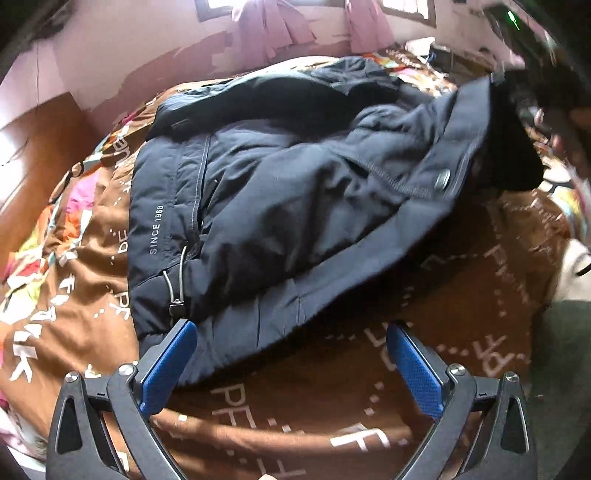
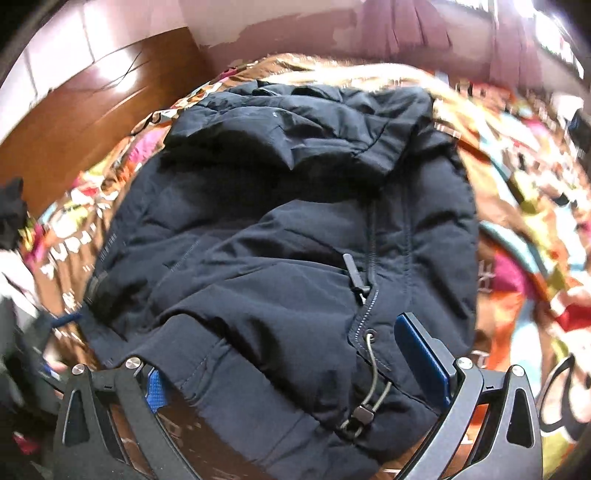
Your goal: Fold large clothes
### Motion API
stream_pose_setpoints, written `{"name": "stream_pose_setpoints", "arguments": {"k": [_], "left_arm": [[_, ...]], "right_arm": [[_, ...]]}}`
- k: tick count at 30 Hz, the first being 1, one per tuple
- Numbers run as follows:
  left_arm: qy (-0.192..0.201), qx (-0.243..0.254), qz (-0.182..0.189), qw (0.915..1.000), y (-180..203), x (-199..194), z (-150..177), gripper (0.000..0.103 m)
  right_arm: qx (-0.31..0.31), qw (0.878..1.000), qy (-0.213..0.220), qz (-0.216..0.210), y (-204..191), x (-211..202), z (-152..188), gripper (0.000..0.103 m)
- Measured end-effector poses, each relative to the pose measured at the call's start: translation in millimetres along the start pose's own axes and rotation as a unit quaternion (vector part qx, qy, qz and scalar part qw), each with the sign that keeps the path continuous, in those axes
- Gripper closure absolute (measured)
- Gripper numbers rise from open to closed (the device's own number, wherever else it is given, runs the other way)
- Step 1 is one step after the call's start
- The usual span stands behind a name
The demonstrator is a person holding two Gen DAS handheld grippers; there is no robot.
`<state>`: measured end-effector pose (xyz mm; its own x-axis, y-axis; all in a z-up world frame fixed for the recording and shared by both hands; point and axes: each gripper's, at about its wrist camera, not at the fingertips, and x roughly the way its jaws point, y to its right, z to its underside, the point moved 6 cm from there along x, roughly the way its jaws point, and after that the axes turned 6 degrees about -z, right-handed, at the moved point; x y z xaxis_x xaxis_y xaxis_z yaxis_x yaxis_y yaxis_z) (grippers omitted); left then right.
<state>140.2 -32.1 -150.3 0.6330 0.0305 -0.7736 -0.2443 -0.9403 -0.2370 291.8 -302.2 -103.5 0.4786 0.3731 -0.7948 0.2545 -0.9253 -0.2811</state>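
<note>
A dark navy padded jacket [image 1: 280,199] with "SINCE 1968" on its hem lies on a bed with a brown patterned cover [image 1: 295,417]. My left gripper [image 1: 291,362] is open just before the jacket's hem; its left blue finger [image 1: 168,369] touches the hem near the drawcord. In the right wrist view the jacket [image 2: 280,236] fills the middle, with its hood at the far end. My right gripper [image 2: 291,369] is open over the hem, the fabric bulging between its fingers; its left finger [image 2: 156,387] is mostly hidden under the cloth.
A wooden headboard [image 2: 92,110] and pink wall stand behind the bed. Pink curtains [image 1: 273,29] hang under windows. The bright patterned bedcover [image 2: 528,236] spreads to the right. Dark items [image 2: 14,214] lie at the left edge.
</note>
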Motion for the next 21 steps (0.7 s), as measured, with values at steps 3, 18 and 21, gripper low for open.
{"name": "stream_pose_setpoints", "arguments": {"k": [3, 18, 21], "left_arm": [[-0.001, -0.002, -0.017, 0.9999, -4, 7, -2, 0.000], [-0.021, 0.026, 0.014, 0.9994, -18, 27, 6, 0.000], [-0.031, 0.032, 0.034, 0.9984, -16, 33, 7, 0.000]], "right_arm": [[0.032, 0.999, -0.011, -0.026, 4, 11, -6, 0.002], [0.035, 0.998, -0.034, -0.041, 6, 13, 1, 0.002], [0.046, 0.997, -0.040, -0.046, 11, 15, 13, 0.002]]}}
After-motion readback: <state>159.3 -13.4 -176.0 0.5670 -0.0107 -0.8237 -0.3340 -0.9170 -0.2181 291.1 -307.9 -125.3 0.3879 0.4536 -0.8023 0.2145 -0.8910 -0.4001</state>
